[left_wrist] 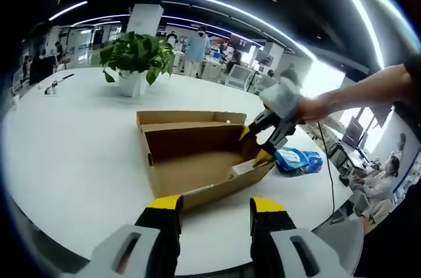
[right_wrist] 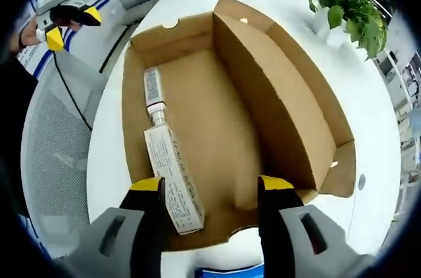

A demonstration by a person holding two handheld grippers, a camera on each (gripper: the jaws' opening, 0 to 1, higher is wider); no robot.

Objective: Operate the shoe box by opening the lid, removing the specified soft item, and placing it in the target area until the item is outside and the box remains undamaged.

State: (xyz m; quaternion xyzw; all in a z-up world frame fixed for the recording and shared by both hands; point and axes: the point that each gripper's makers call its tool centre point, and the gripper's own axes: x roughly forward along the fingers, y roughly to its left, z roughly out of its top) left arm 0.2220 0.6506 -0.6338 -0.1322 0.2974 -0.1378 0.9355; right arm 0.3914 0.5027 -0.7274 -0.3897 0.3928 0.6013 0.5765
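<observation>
Two open fingers of right gripper [right_wrist: 210,189] hang over box [right_wrist: 223,120]; should go down slow, w/o bumping walls.

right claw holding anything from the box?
No. The right claw hangs open over the open brown cardboard box, nothing between its jaws.

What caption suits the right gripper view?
Right gripper open above the open cardboard box, where a small white carton lies inside.
</observation>
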